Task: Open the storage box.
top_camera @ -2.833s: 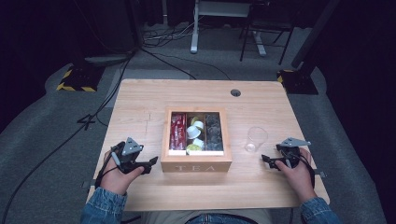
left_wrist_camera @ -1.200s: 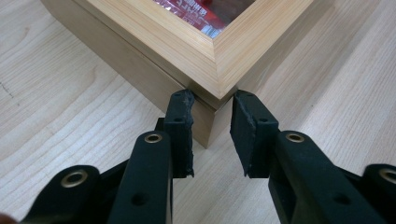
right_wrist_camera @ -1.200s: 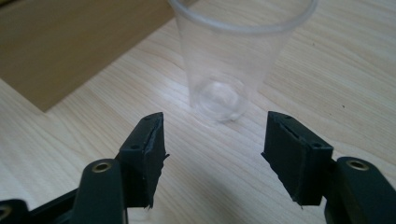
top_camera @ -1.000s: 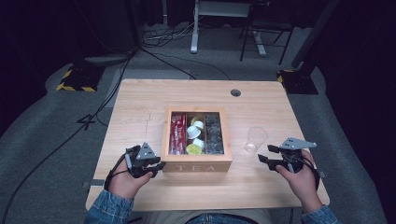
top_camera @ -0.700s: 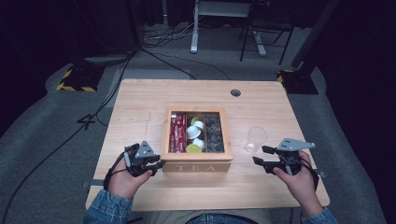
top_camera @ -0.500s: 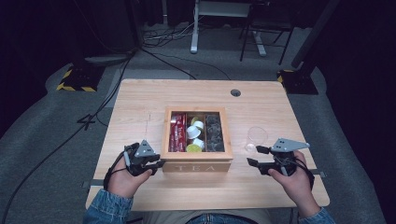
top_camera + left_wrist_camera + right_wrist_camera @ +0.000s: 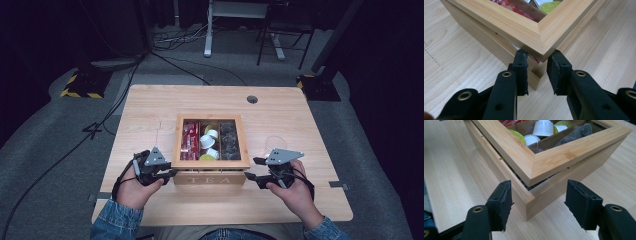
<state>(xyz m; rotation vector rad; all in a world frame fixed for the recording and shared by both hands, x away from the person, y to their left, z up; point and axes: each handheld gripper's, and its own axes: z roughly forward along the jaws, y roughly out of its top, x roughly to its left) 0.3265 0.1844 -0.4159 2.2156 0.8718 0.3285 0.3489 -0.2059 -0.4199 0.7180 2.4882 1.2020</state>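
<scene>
tea box (image 7: 210, 170): rigid wood, fairly heavy, glazed lid lifts | grasp: lid's front corners | left tool (image 7: 537, 75): closed at lid corner | right tool (image 7: 537, 206): open, astride other corner

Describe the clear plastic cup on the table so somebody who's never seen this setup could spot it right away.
Start at the wooden tea box in the middle of the table. Look just past its right side, beside the right gripper: the clear cup stands there alone on bare wood. It is see-through and outside the box, unlike the white and green pods inside.
</scene>
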